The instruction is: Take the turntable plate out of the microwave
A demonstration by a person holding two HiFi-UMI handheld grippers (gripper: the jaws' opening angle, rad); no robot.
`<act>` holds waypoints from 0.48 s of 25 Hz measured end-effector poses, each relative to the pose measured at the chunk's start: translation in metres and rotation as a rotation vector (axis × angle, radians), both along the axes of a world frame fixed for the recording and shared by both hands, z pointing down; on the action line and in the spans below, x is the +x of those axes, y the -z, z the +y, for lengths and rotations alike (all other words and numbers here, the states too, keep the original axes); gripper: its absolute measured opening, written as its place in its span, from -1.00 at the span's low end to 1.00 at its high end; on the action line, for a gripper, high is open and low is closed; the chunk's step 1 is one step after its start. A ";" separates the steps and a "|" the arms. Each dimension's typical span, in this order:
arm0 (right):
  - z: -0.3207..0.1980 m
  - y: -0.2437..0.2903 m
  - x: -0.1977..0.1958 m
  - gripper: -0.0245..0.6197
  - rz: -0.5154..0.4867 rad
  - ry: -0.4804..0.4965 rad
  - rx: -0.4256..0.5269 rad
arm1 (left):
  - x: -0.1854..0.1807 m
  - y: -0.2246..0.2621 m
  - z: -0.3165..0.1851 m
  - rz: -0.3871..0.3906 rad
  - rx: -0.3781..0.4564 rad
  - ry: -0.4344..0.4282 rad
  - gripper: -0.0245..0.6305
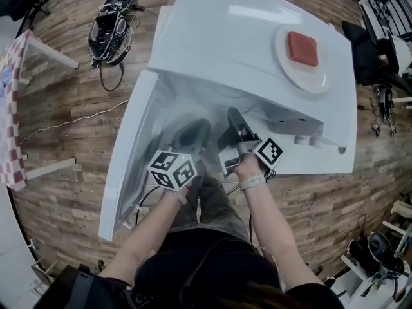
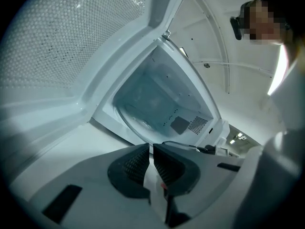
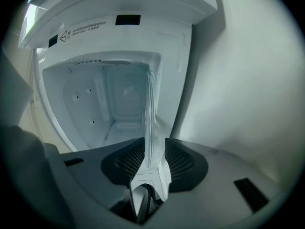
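The white microwave [image 1: 225, 37] stands with its door [image 1: 129, 159] swung open to the left. Both grippers reach into the mouth of its cavity. The clear glass turntable plate [image 3: 150, 109] shows edge-on in the right gripper view, running from the cavity back between the jaws. My right gripper [image 3: 153, 144] [image 1: 233, 116] is open around that rim, with a gap beside the glass. In the left gripper view the plate [image 2: 138, 118] lies low in the cavity. My left gripper [image 2: 150, 149] [image 1: 193, 131] is shut just outside the cavity's front edge, with nothing seen held.
On top of the microwave sits a white dish [image 1: 302, 60] with a red block on it. A checkered table [image 1: 9, 108] is at the left. A tangle of gear and cables [image 1: 112, 28] lies on the wooden floor. More equipment stands at the right.
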State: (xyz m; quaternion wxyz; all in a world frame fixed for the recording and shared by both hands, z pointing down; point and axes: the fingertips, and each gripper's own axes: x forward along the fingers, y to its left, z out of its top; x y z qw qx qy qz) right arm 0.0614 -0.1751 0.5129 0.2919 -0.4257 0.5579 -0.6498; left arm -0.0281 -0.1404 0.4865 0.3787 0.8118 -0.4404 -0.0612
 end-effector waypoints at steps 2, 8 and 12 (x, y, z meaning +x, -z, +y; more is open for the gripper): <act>-0.003 -0.002 -0.001 -0.52 -0.003 -0.007 -0.009 | 0.000 -0.001 -0.001 0.009 -0.008 -0.001 -0.88; -0.008 -0.008 -0.002 -0.52 -0.041 -0.040 -0.042 | 0.000 -0.004 -0.006 0.030 -0.023 -0.002 -0.88; -0.009 -0.009 -0.003 -0.54 -0.061 -0.060 -0.042 | 0.000 -0.005 -0.008 0.050 -0.035 -0.001 -0.88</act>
